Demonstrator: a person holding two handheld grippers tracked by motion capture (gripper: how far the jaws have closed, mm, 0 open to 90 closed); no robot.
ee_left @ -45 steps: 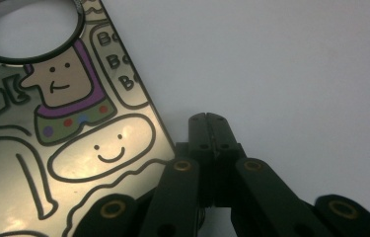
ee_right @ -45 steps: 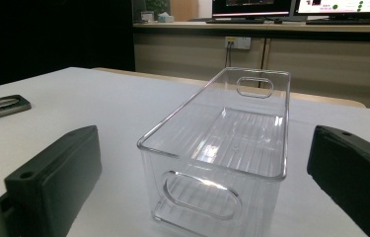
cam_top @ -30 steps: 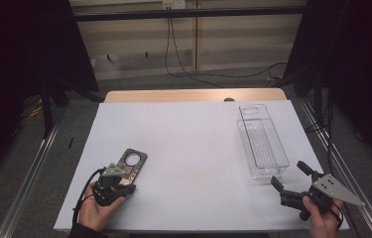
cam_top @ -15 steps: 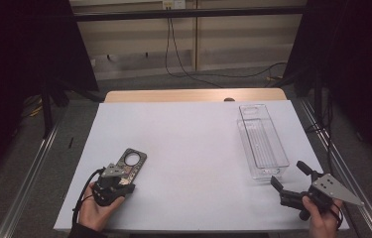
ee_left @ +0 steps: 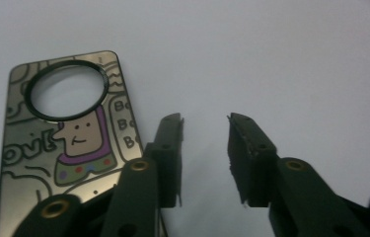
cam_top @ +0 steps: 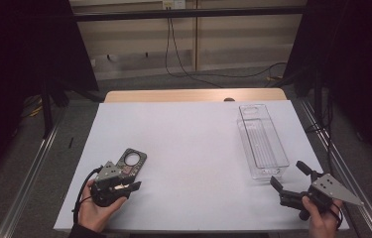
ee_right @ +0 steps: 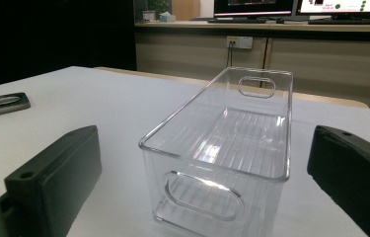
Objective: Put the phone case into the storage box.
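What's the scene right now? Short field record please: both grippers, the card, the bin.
left gripper: jaws have just been opening, nothing between them
card: flat on the white table, cartoon print, round hole, beside the left gripper's jaws
right gripper: open, aimed at the bin's near end
clear bin: empty, upright, at the table's right side

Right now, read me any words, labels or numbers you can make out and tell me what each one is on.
"Bo", three times, cut off by the frame line: right edge of the cartoon card, beside the figure.
"ovl" or similar, partly cut off: the card's left edge, unsure.
Monitor screens behind the clear bin: text too small to read.
Nothing else legible.
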